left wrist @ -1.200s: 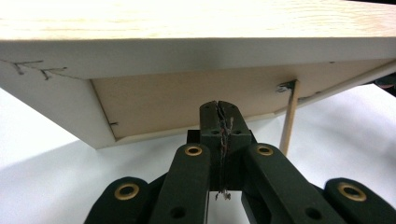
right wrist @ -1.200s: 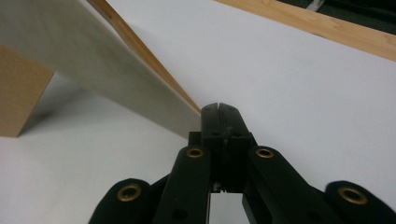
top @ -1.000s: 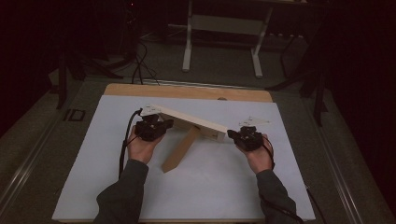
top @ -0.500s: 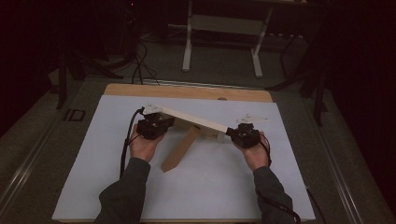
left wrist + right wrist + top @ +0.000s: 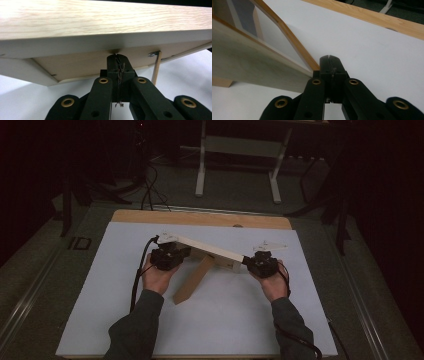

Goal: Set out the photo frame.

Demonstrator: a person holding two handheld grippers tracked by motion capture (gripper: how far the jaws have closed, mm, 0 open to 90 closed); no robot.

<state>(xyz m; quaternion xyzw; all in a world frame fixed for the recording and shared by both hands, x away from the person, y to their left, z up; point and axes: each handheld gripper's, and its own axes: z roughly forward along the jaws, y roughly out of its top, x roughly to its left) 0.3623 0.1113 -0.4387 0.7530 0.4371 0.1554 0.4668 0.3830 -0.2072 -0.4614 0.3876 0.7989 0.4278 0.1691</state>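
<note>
- Running roughly 10 to 4 o'clock mid-table, the long wooden board (image 5: 210, 249) sits raised, its brown leg (image 5: 194, 280) angling toward 7 o'clock.
- Left gripper (image 5: 169, 256) and right gripper (image 5: 261, 264), jaws pressed together, prop up either end over the white sheet (image 5: 100, 310).

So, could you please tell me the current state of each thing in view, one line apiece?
Left gripper: jaws shut, tips against the underside of the board's left end.
Right gripper: jaws shut, at the board's right end.
Wooden board: raised off the table, sloping down towards the right gripper.
Wooden leg: slanting from under the board down to the table.
White table cover: lying flat.
</note>
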